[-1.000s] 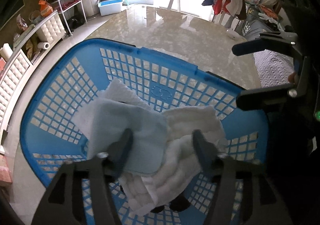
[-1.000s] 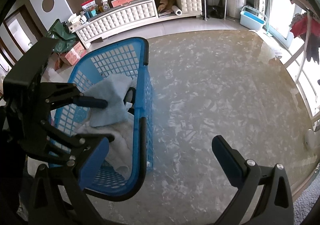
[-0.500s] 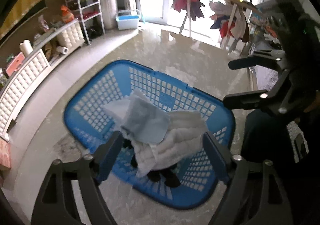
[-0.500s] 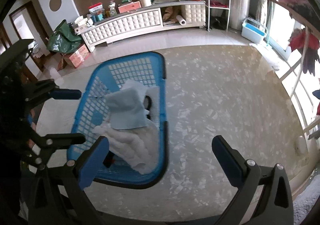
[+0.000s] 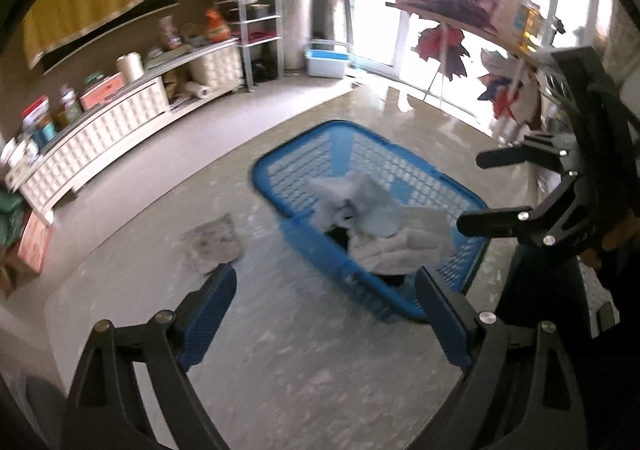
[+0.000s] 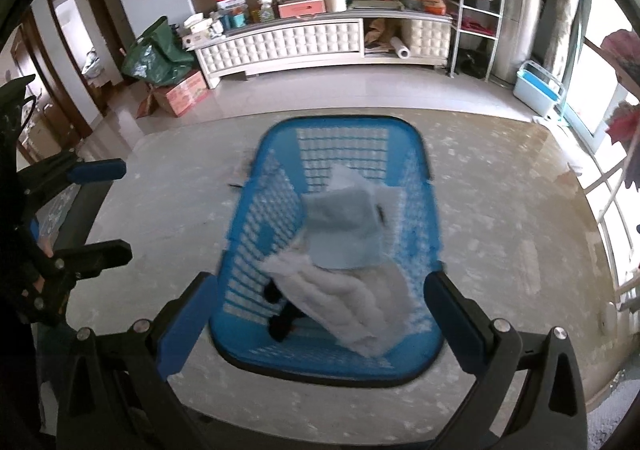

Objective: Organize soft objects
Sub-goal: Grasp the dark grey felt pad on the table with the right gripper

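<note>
1. Both my tools hang above the worktop with nothing in them. My left gripper (image 5: 324,314) has its fingers spread wide, and my right gripper (image 6: 316,318) is spread the same way, empty.

2. The soft things I am sorting lie in the blue plastic lattice basket (image 6: 276,209), which sits on the pale marbled worktop (image 6: 500,234). On top is a pale blue folded cloth (image 6: 344,238); under it is a white quilted towel (image 6: 352,298), and something dark (image 6: 280,324) peeks out beneath that. I cannot tell what the dark thing is.

3. One grey-white crumpled cloth (image 5: 212,242) lies on the worktop outside the basket, to the left of it in my left view and well apart from the pile. I judge this is what is left to gather.

4. What could go wrong: both views are smeared, so a reach made now could land the fingers beside the stray cloth and pinch only an edge, which would slip out on the lift.

5. The towel rides high at the near end of the basket. Dropping another cloth on that slope could slide the blue one over the rim.

6. The basket looks light; a finger catching its lattice could drag or tip it.
</note>
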Available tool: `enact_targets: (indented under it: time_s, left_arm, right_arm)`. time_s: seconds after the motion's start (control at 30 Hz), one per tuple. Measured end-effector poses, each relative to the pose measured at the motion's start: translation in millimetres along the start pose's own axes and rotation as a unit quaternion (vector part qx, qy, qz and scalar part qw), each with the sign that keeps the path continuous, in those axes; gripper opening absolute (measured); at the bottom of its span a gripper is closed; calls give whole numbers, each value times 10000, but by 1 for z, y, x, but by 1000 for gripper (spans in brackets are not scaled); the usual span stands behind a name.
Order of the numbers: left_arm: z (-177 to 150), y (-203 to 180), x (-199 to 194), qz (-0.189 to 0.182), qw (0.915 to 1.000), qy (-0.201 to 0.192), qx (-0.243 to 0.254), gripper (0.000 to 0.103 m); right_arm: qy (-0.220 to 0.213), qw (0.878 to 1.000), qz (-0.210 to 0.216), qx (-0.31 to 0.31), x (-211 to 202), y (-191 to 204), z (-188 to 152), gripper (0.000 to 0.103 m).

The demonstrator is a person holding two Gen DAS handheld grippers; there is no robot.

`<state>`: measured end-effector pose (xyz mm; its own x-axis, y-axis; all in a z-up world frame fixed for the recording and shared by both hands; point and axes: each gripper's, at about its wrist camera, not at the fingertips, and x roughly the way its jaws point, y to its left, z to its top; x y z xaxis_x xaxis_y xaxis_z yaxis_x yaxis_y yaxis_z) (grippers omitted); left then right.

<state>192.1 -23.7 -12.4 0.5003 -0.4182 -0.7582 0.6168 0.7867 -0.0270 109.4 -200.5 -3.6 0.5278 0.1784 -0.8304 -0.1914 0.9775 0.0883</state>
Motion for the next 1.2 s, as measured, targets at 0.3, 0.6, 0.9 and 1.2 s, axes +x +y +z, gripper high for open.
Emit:
enact_targets:
  time_s: [0.3,0.6,0.9,1.2]
  left_arm:
    - [-34,51,-28,580,9967,-115,-561,90]
    - [-66,123,-19,974,9865,13,-1319,103]
    - [-97,188,1,1227,9755,240,-1812,103]
    - [-105,230,50,1422,9662,594,-2064,103]
  right_arm:
    - [16,9988,116,-484,32,54,33,103]
    - [239,9963,140,-815,91,98,69,103]
    - [619,9929,0,-1013,154,137,87,103]
    - [1126,9898,-370,-785,224,148,98,103]
